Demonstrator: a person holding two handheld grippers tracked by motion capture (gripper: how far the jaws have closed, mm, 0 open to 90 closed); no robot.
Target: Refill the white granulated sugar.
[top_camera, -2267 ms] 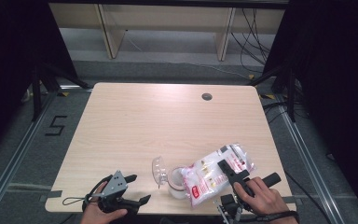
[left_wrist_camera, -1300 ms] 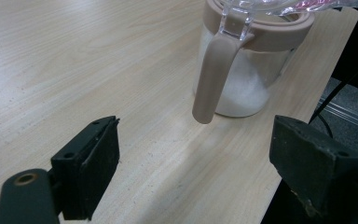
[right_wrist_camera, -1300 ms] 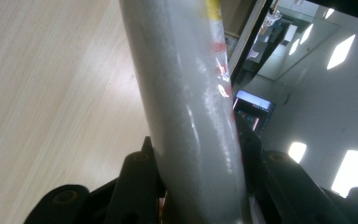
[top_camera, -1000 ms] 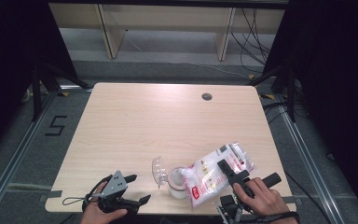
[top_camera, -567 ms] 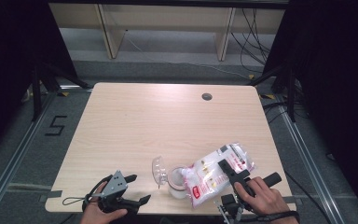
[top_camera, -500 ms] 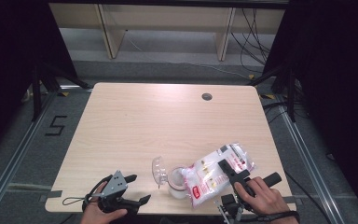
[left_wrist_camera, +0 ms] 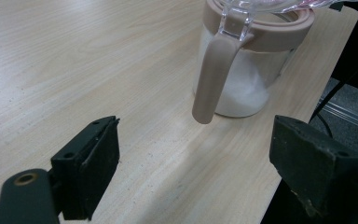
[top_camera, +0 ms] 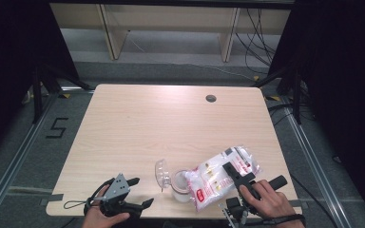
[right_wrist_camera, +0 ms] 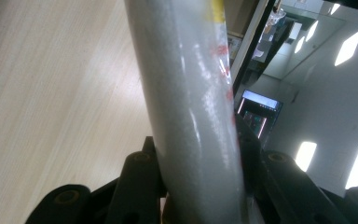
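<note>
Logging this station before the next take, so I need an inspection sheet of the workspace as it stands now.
Surface: light wooden table, round grommet hole near the far edge.
Job's things: clear jar holding white granules, pink rim, clear lid hinged open; white bag tilted over the jar.
Clutter: nothing seen.
Grippers: left claw open, facing the jar, apart from it; right claw shut on the bag.
Cables: one trailing from the left claw; more on the floor beyond the table.
Surroundings: black curtains, wooden shelving, floor mark "5".

Clear jar [left_wrist_camera: 242, 70] w/ beige rim, white bag [top_camera: 221, 175] w/ red print, black jaws.
</note>
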